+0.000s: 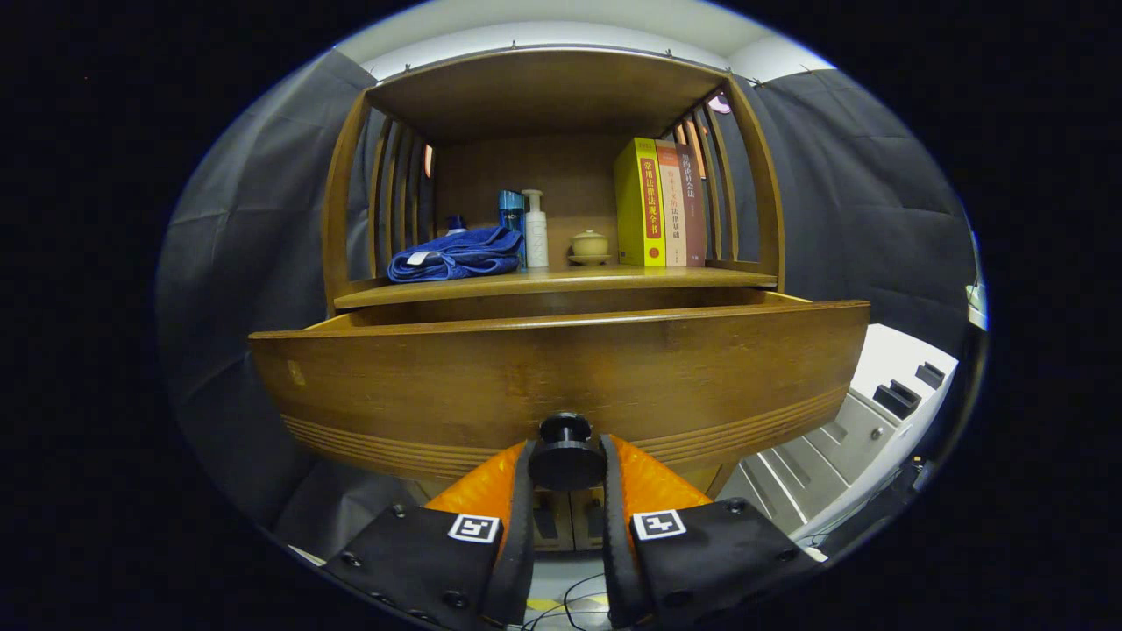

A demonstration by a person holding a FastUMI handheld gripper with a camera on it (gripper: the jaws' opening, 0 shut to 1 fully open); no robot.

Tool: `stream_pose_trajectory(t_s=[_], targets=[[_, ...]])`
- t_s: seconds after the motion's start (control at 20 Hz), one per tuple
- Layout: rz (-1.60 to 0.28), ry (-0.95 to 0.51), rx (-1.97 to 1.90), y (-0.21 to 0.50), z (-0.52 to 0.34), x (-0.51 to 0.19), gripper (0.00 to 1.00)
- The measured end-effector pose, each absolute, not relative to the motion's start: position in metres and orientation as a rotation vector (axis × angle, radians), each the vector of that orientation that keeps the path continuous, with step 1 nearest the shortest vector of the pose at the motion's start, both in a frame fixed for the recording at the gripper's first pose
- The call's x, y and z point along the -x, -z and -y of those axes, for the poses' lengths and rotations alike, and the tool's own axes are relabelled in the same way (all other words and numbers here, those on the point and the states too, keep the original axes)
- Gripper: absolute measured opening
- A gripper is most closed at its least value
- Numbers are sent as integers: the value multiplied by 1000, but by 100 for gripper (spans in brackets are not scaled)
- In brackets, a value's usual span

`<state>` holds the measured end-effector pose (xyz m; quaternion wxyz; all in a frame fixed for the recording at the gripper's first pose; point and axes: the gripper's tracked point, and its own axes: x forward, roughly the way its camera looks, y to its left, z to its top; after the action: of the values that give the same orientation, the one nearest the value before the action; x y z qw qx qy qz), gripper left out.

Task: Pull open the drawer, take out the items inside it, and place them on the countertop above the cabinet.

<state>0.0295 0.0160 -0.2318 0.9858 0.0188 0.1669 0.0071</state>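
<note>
Both fingers [567, 478] pinch the drawer knob [566, 454] — drawer [561, 377] pulled out below the countertop [561, 282].

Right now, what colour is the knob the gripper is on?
Black: the drawer knob, clamped by the gripper, gripper view.

gripper [566, 464] clamped on drawer knob [566, 454], drawer [561, 386] pulled out

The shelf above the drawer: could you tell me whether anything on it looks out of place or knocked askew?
Nothing stands out. The blue towel lies loosely folded, the bottles, the small lidded jar and the books stand upright. Below, the drawer is pulled partly open, with the gripper shut on its knob.
</note>
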Motion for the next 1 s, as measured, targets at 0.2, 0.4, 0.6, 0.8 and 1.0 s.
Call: stream_pose_trajectory(t_s=[0.2,0.4,0.6,0.8,1.0], targets=[[-339,-17,-32,232,-15,-22,42],[-344,-17,-27,238,-15,-20,42],[-337,-21,-18,240,-15,-20,42],[-332,-22,-9,241,-15,-20,45],[-335,-27,-10,243,-14,-23,59]])
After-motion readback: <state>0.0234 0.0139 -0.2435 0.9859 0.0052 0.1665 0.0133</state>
